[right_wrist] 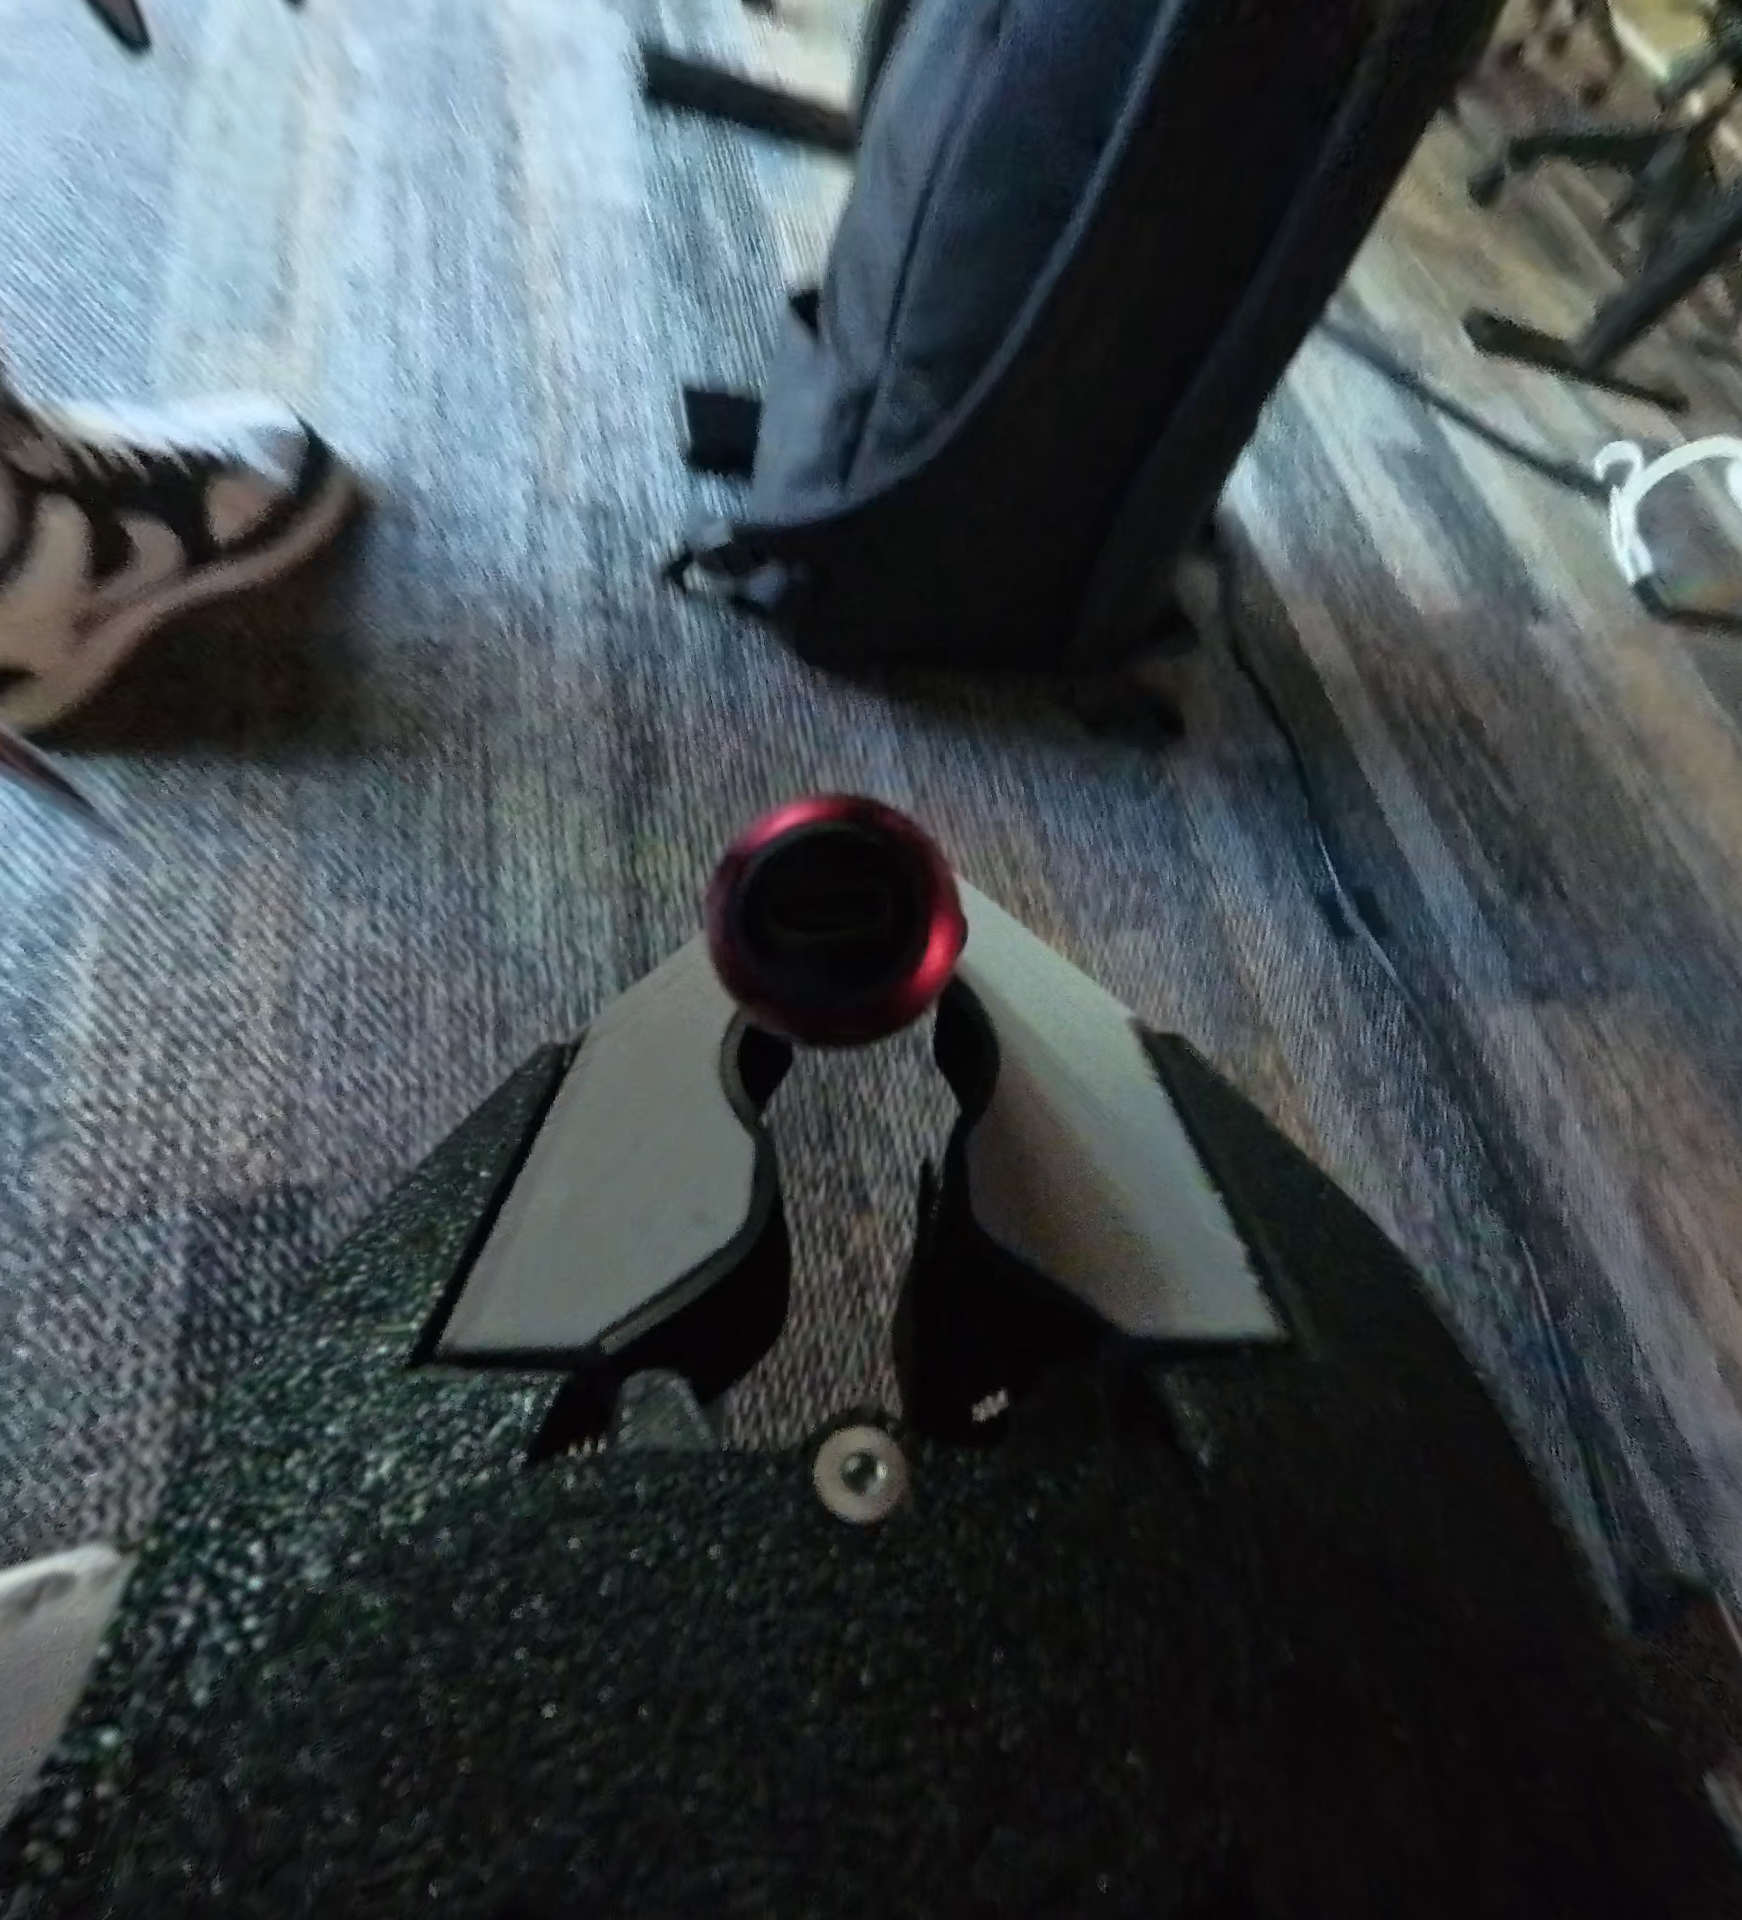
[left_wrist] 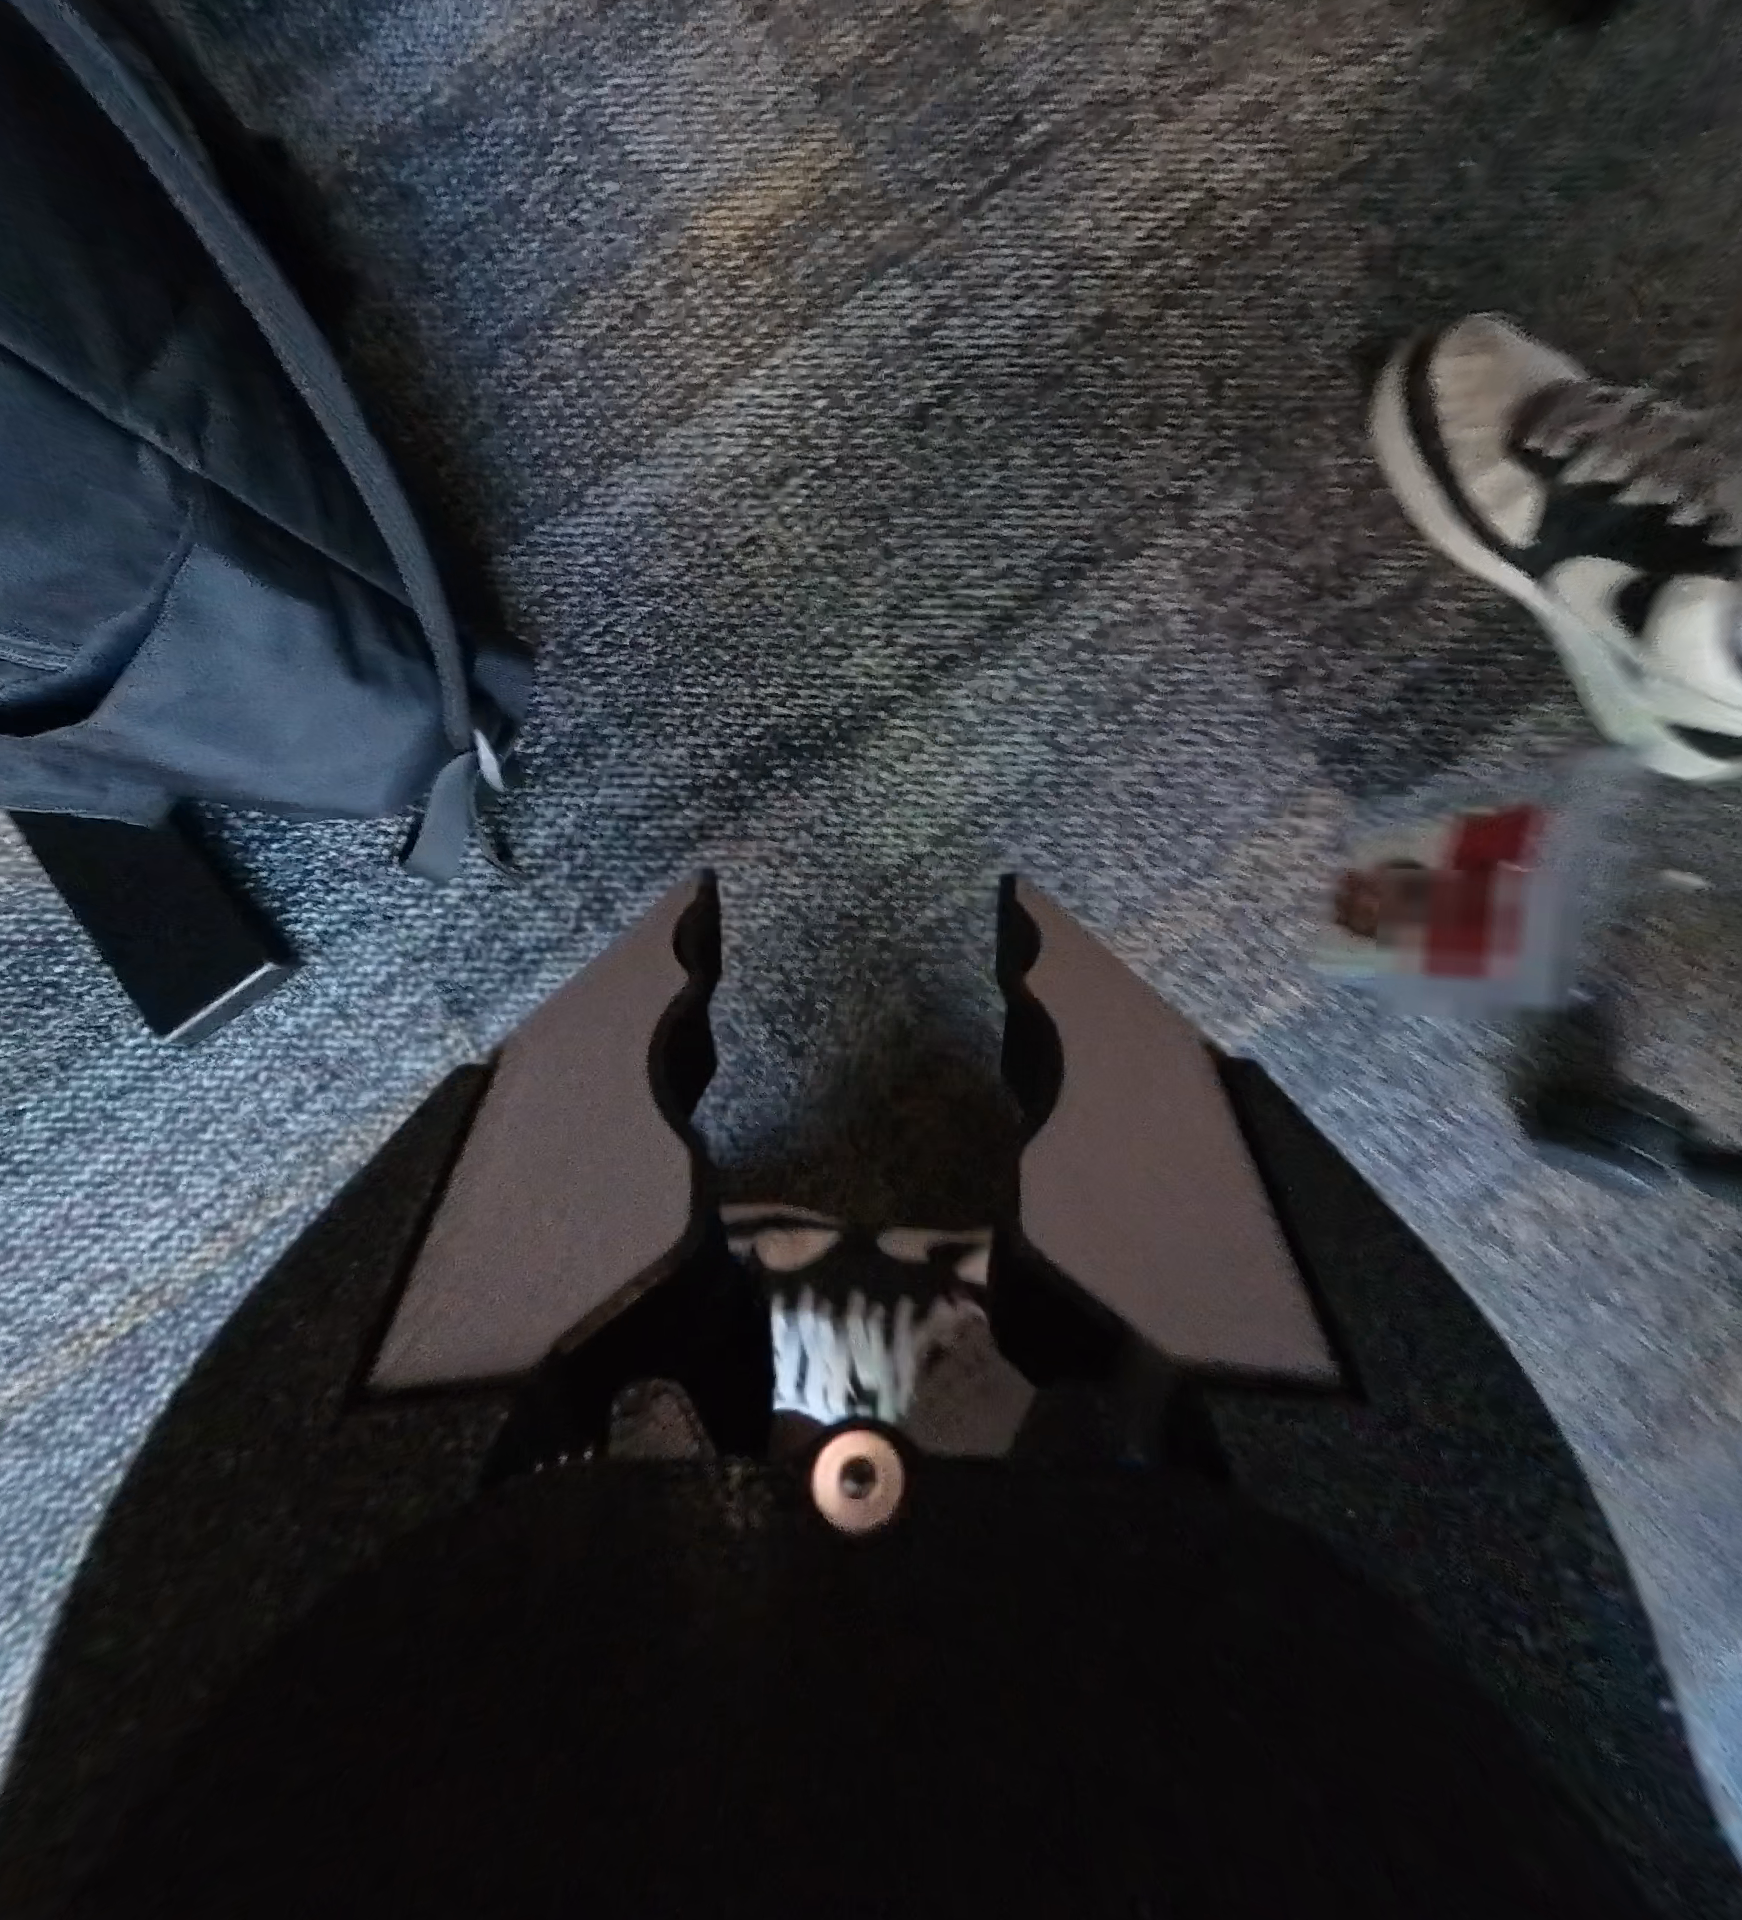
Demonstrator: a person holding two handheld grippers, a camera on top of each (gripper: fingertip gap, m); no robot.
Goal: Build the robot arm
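Observation:
My left gripper (left_wrist: 856,894) is open and empty, pointing down at grey-blue carpet (left_wrist: 898,436). A dark blue backpack (left_wrist: 119,468) lies to its upper left, beside a black flat box (left_wrist: 155,914). My right gripper (right_wrist: 836,940) is shut on a red round object with a dark hollow middle (right_wrist: 834,916), held at the fingertips above the carpet (right_wrist: 431,883). The backpack (right_wrist: 1002,312) stands ahead of it.
A person's white-and-black shoe (left_wrist: 1594,561) is at the right of the left wrist view, with a blurred patch below it. The shoe (right_wrist: 108,561) shows at the left of the right wrist view. Wood flooring (right_wrist: 1573,727), a white cable (right_wrist: 1698,520) and black stand legs (right_wrist: 1656,208) lie at the right. About 35 centimetres separates my left fingertips from my right.

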